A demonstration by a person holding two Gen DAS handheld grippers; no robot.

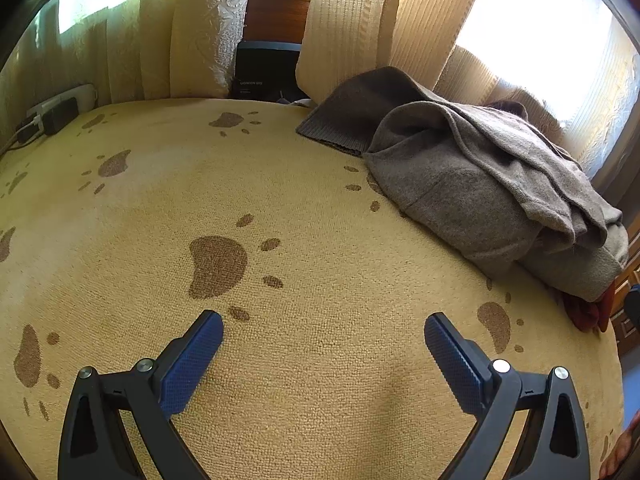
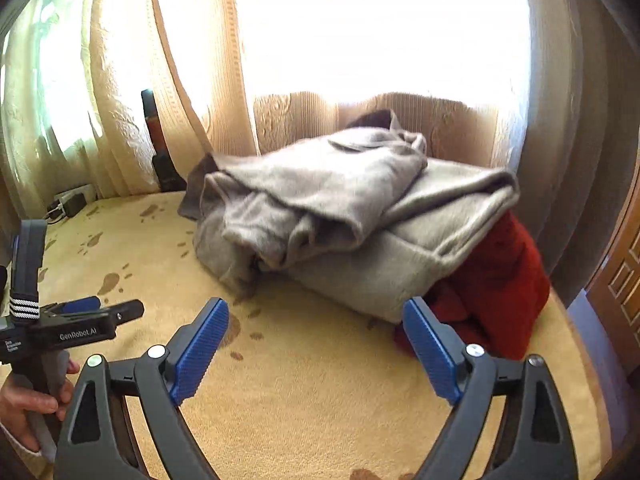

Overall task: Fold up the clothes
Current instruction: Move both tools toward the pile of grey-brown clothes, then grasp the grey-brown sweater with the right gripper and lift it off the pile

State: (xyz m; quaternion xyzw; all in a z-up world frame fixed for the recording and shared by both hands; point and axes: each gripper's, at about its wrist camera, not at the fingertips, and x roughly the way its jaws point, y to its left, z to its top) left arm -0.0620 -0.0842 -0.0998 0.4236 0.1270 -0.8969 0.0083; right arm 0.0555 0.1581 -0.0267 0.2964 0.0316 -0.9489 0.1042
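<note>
A grey knitted garment [image 1: 480,184] lies loosely heaped at the far right of a yellow carpeted surface [image 1: 320,264] with brown paw prints. In the right wrist view the grey garment [image 2: 360,216] rests on top of a red garment [image 2: 496,280]. A bit of the red garment [image 1: 588,312] shows under the grey one in the left wrist view. My left gripper [image 1: 324,324] is open and empty, above bare carpet, short of the pile. My right gripper [image 2: 316,312] is open and empty, just in front of the pile. The left gripper [image 2: 104,308] also shows at the left of the right wrist view.
Cream curtains [image 1: 192,28] hang along the back, with bright windows behind. A power strip with plugs [image 1: 56,112] lies at the far left edge. A dark box [image 1: 264,68] stands between the curtains. A wooden door [image 2: 624,280] is at the right.
</note>
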